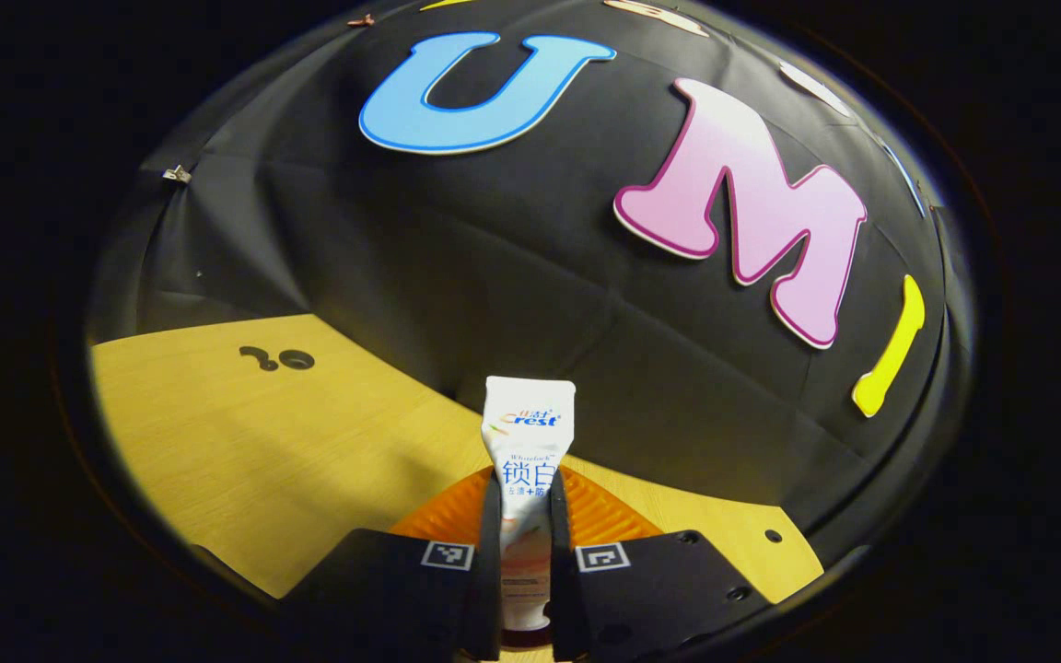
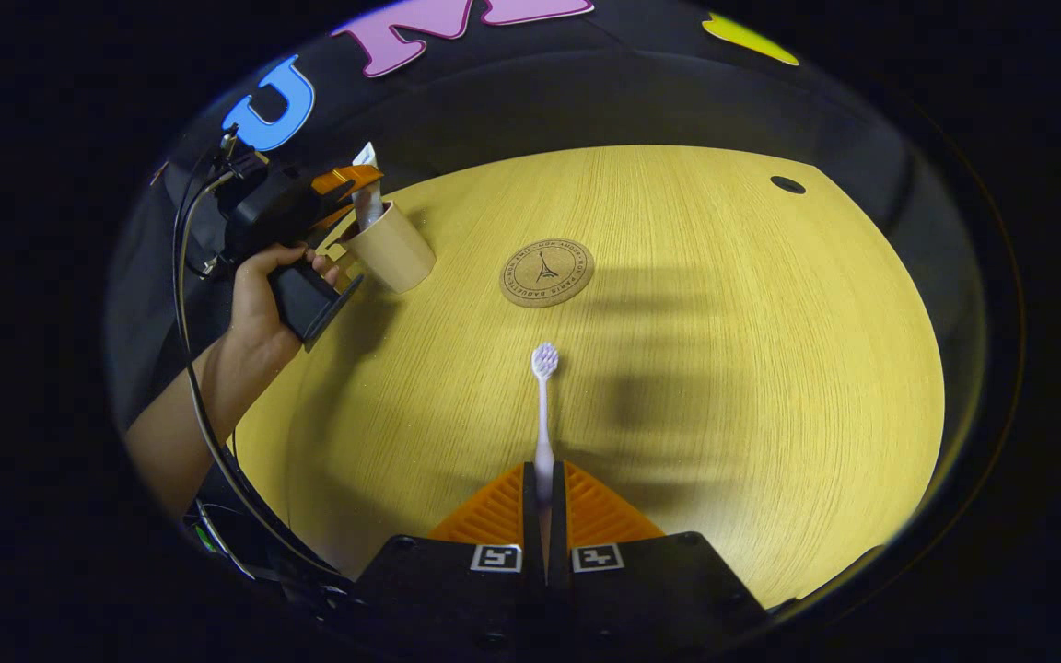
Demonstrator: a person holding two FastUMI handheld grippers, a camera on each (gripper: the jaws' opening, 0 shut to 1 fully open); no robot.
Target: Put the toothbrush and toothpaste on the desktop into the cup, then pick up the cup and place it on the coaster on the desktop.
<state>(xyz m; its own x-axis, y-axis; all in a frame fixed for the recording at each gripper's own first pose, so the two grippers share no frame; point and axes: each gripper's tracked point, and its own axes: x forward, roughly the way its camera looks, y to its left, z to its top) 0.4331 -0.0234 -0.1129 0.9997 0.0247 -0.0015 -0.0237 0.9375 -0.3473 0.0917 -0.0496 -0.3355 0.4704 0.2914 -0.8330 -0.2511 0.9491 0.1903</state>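
My left gripper (image 1: 525, 516) has its fingers clamped on both flat sides of the toothpaste (image 1: 528, 442), a soft white tube with a crimped square end; its print reads "Crest" above some Chinese characters. In the right gripper view that tube hangs cap-down into the mouth of the cup (image 2: 390, 247), a plain tan tapered beaker standing on the bench (image 2: 724, 368), whose top is pale wood grain. My right gripper (image 2: 544, 502) has its fingers pinched together on the handle of the toothbrush (image 2: 543, 396), a slim pale stick with a rounded bristle head pointing away. Beyond it lies the coaster (image 2: 546, 273), a round cork disc stamped with a tower and ring lettering too small to read.
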